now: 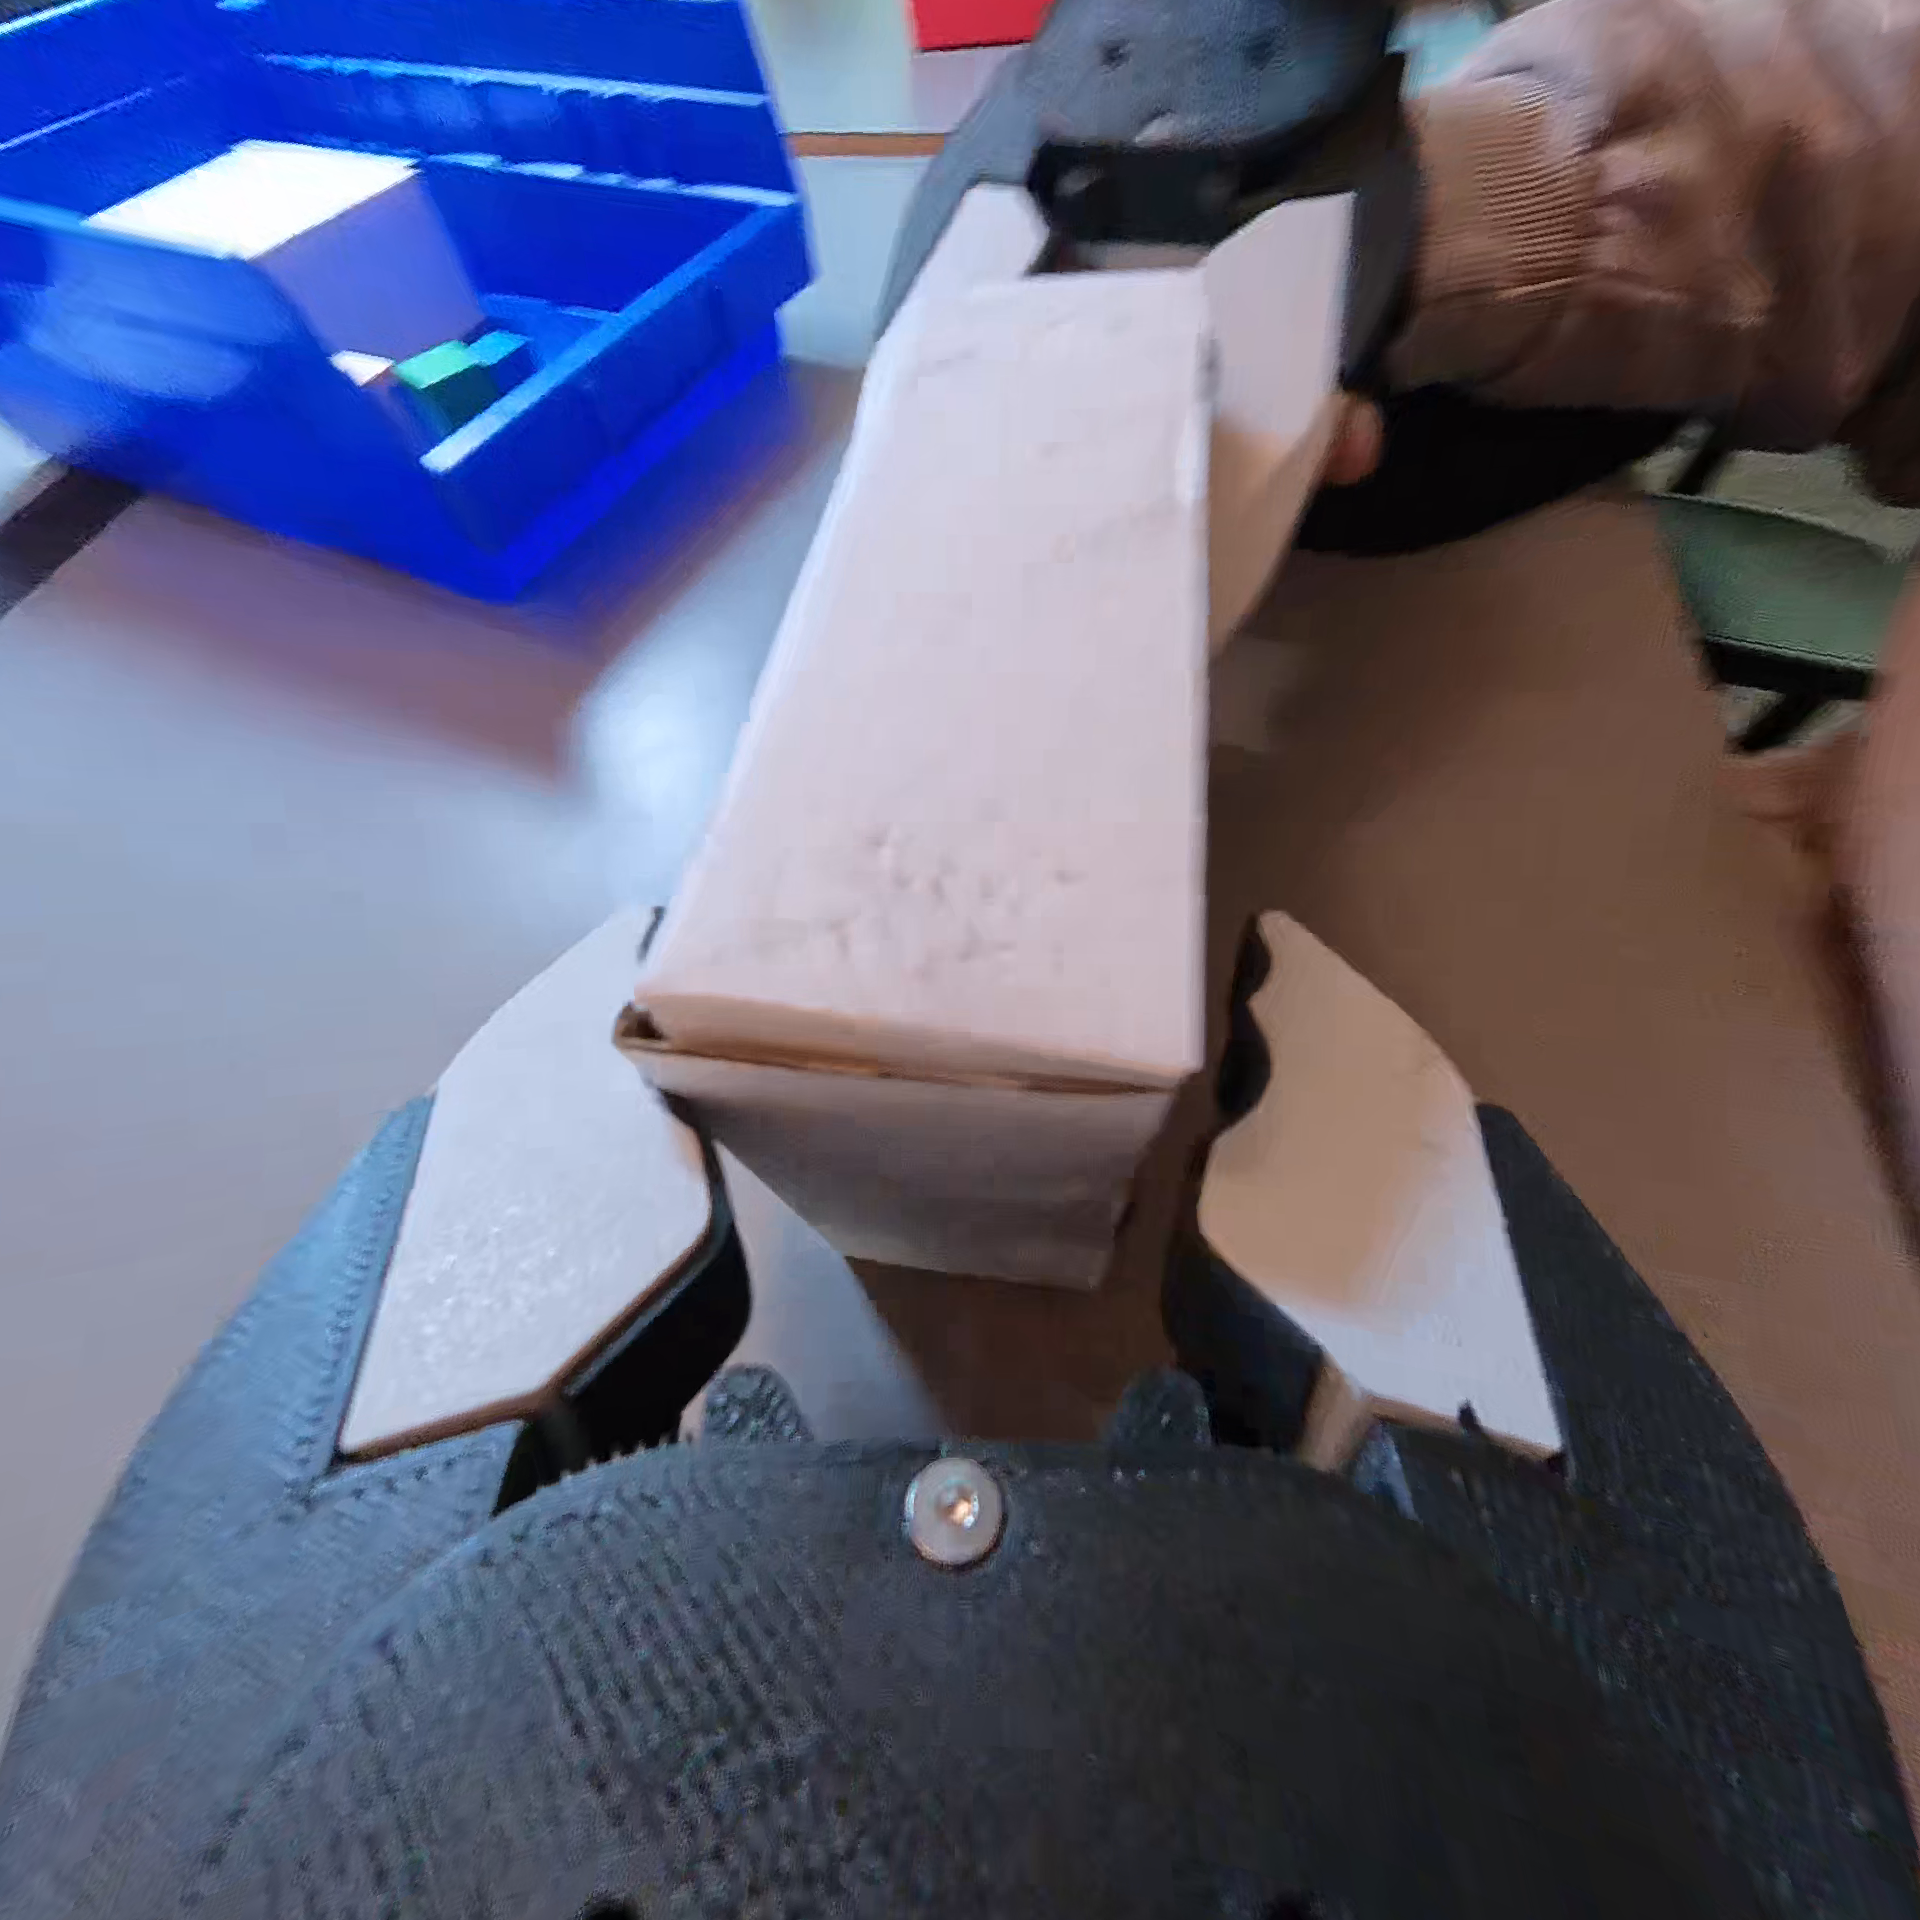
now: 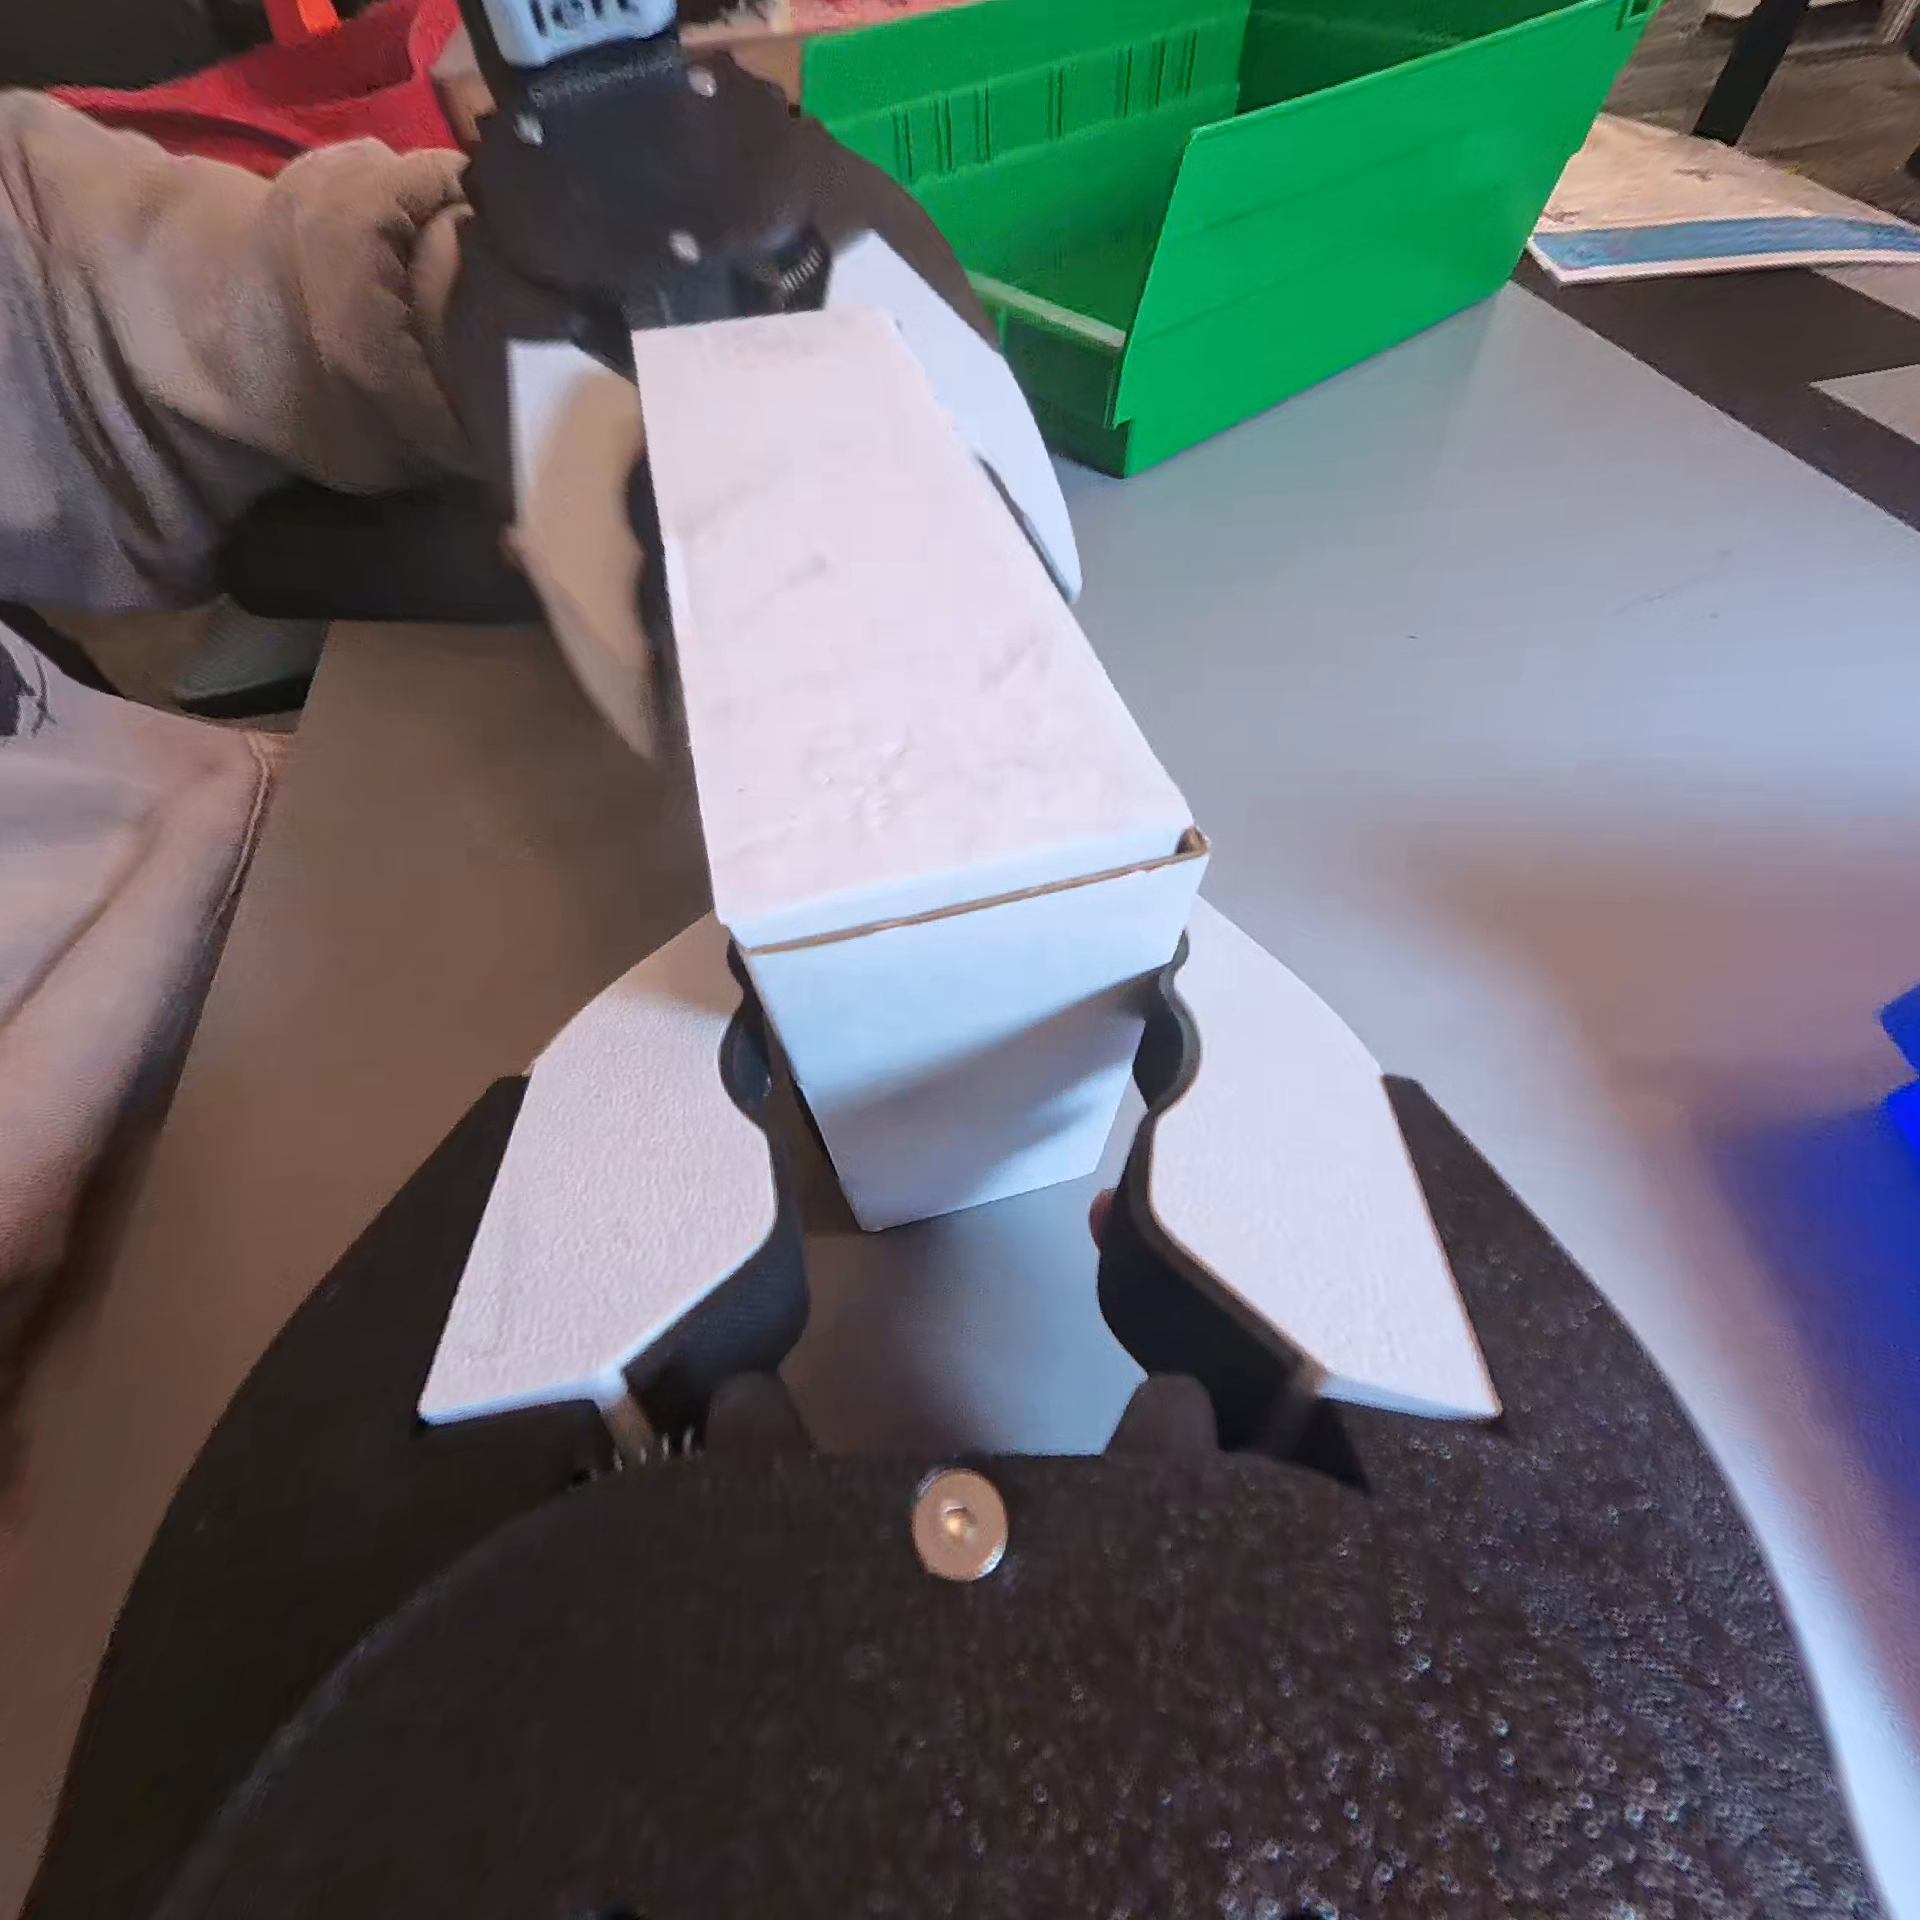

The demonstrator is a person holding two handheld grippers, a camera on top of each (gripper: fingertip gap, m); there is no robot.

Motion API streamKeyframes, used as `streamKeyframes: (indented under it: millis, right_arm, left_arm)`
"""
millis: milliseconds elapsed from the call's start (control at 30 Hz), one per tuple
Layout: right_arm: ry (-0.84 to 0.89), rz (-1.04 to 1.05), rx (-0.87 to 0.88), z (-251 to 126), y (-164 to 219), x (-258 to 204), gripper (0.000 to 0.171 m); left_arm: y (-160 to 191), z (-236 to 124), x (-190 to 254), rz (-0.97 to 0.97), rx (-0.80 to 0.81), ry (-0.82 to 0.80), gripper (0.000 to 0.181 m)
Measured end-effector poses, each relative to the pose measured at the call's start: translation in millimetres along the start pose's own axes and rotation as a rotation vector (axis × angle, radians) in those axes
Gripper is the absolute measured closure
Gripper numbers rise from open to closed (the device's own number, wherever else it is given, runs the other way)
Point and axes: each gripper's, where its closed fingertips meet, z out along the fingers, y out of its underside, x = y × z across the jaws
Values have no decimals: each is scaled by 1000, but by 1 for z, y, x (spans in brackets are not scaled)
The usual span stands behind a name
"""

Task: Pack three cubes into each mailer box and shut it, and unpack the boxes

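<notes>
A closed white mailer box is held in the air between both grippers, one at each end. My left gripper is shut on its near end in the left wrist view. My right gripper is shut on the other end of the box in the right wrist view. Each view shows the other gripper at the far end of the box, the right one and the left one, held by a sleeved hand. A blue bin at upper left holds another white box and a green cube.
A green bin stands on the table at the far right of the right wrist view. A blue bin edge shows at its right border. A red object lies at the far left. Papers lie beyond the green bin. Across from one pair of fingers to the other is roughly 7 cm.
</notes>
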Motion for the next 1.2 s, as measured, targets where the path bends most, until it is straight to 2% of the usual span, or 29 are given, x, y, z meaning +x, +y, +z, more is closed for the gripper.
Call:
streamKeyframes:
  millis: [33, 200, 333, 433, 567, 733, 1000, 1200]
  right_arm:
    - [8, -8, -8, -1, 1, 0, 101]
    - [79, -50, -46, -8, 0, 4, 100]
    - [219, -177, -21, -31, -37, 4, 103]
    - [378, -426, -89, -34, -59, -3, 113]
    - [512, -753, -227, -19, -66, -15, 124]
    - [572, -925, -317, -9, -71, -20, 129]
    - [535, -872, -368, -8, -67, -21, 135]
    - [408, -698, -367, -10, -65, -19, 142]
  left_arm:
    - [2, 4, -4, -14, 8, -35, 85]
    - [-1, 7, -4, -15, 24, -42, 87]
    - [0, 8, -5, -25, 2, -61, 91]
    - [1, 8, -6, -39, -4, -80, 91]
    - [2, 8, -7, -50, -17, -97, 91]
    - [3, 8, -8, -52, -36, -106, 92]
    - [5, 7, -8, -41, -59, -111, 93]
    - [6, 8, -8, -35, -63, -113, 94]
